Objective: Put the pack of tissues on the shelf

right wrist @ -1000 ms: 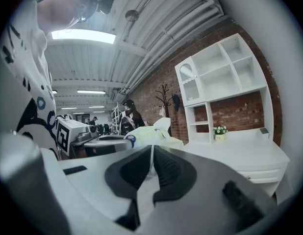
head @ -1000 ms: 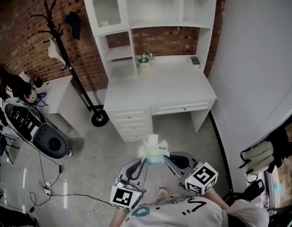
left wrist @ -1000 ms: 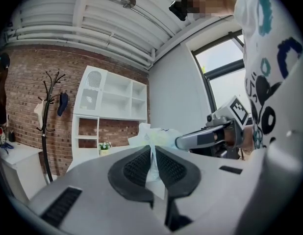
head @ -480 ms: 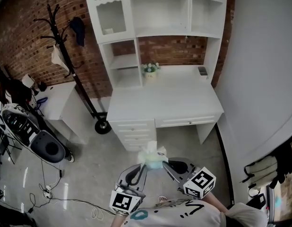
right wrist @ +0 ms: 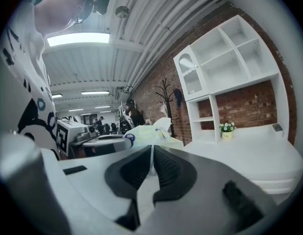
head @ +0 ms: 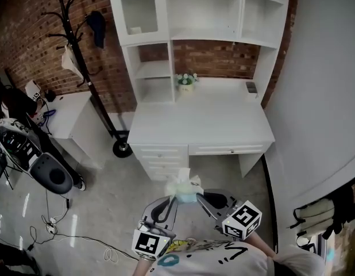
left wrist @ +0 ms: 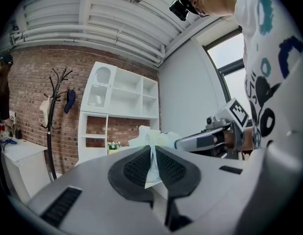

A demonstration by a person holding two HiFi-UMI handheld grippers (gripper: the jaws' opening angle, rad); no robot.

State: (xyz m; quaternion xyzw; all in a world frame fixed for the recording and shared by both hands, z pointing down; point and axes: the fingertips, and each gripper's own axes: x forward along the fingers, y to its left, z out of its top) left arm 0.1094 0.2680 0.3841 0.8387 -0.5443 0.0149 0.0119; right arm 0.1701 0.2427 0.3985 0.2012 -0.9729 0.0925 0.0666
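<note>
Tissue pack (head: 185, 188) held by its edges, open floor (head: 121, 180) before desk (head: 200, 125).

The pack of tissues (head: 185, 187) wears thin, crinkly plastic film; the table (head: 200, 122) looks smooth matt white, the wall (head: 34, 39) rough brick.

Dark item (head: 251, 87) on desk (head: 206, 125) too small to identify, pack of tissues (head: 185, 187) partly hidden

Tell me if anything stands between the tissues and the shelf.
Nothing visible blocks the way. The left gripper and right gripper hold the tissues above the floor; the desk, with a flower pot at its back, sits under the shelf.
</note>
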